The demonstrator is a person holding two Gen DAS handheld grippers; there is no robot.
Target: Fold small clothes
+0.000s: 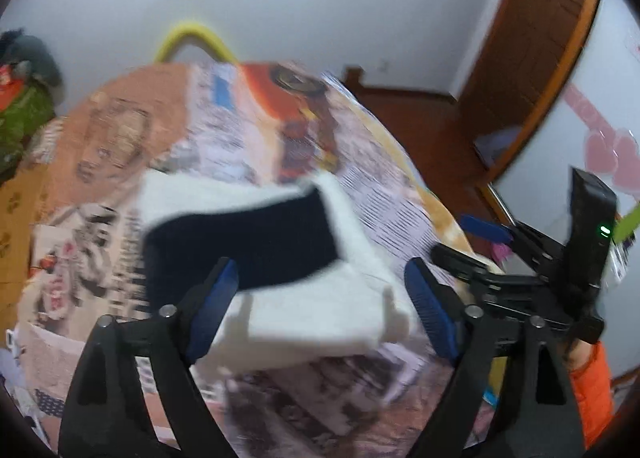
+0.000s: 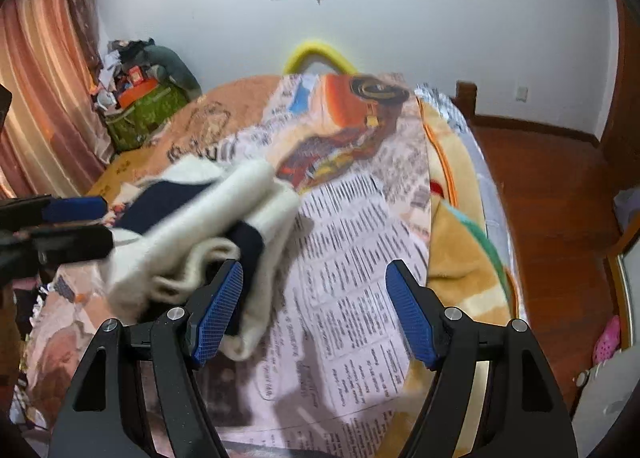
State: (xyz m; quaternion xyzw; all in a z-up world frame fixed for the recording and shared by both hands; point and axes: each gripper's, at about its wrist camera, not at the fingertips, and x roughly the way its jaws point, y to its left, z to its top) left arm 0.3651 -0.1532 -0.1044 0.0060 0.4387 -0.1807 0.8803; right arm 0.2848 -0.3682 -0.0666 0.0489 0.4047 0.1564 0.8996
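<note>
so there's this small white knit garment (image 1: 312, 310) with a navy band (image 1: 240, 242) across it, lying bunched up on the newspaper (image 2: 360, 298) that's spread over the bed. everything below is relative to that newspaper.

left gripper (image 1: 320, 302): jaws spread wide, blue pads either side of the near edge of the garment. the cloth sits in the gap between them but i don't see either pad pressing on it, so it's got hold of nothing. picture's pretty smeared though, so the left pad might be brushing the fabric, can't swear to it. the garment is over the middle of the newspaper here, navy band on the far side from the gripper, white part nearest.

right gripper (image 2: 316, 314): also open, a fair gap between the pads, and nothing in that gap but bare newspaper print. its left pad (image 2: 218, 314) sits right up against the near corner of the garment, where a dark stripe folds under; whether it touches i can't tell. so the garment is off to the left of this gripper, towards the left edge of the newspaper, in a loose heap with a ribbed hem curling out.

in the right wrist view the left gripper's fingers come in from the left edge, just beside the garment's far end. an orange sleeve (image 1: 592, 386) shows past the newspaper's right side.
</note>
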